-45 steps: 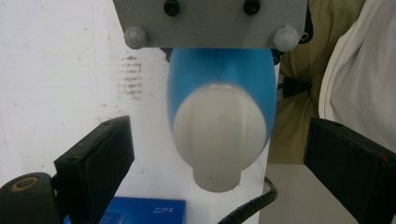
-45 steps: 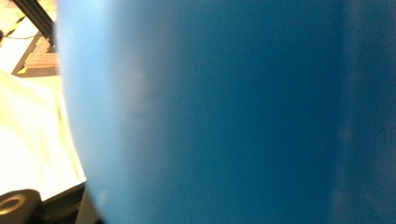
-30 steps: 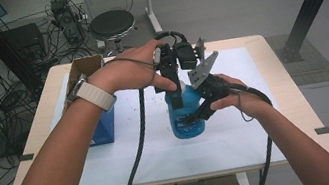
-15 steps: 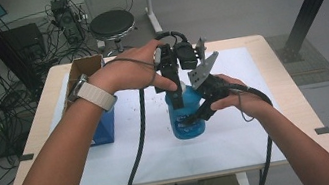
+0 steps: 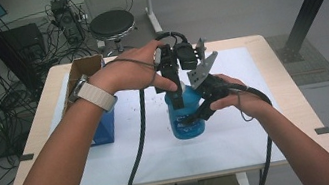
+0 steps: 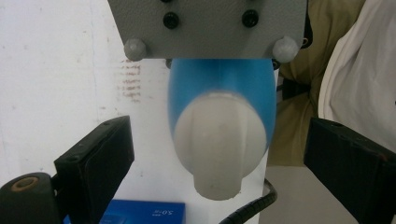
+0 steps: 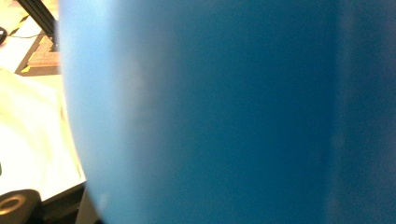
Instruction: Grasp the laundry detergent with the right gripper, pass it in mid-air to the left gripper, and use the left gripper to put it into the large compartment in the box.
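Note:
A blue bottle [image 5: 182,131] with a white cap [image 6: 219,144] stands upright on the white sheet in the middle of the table. My right gripper [image 5: 195,113] comes in from the right and is shut on the bottle's body; up close, the blue wall [image 7: 233,112] takes up nearly the whole right gripper view. My left gripper [image 5: 176,94] points down over the bottle's top. Its jaws are open, one finger [image 6: 95,163] on each side of the cap with a gap on both sides. The right gripper's grey plate [image 6: 210,23] sits just beyond the cap.
A blue box [image 5: 105,128] lies on the sheet at the left, with an open cardboard box [image 5: 83,70] behind it. The white sheet [image 5: 240,135] covers most of the table. A stool [image 5: 112,25] and cables stand beyond the far edge.

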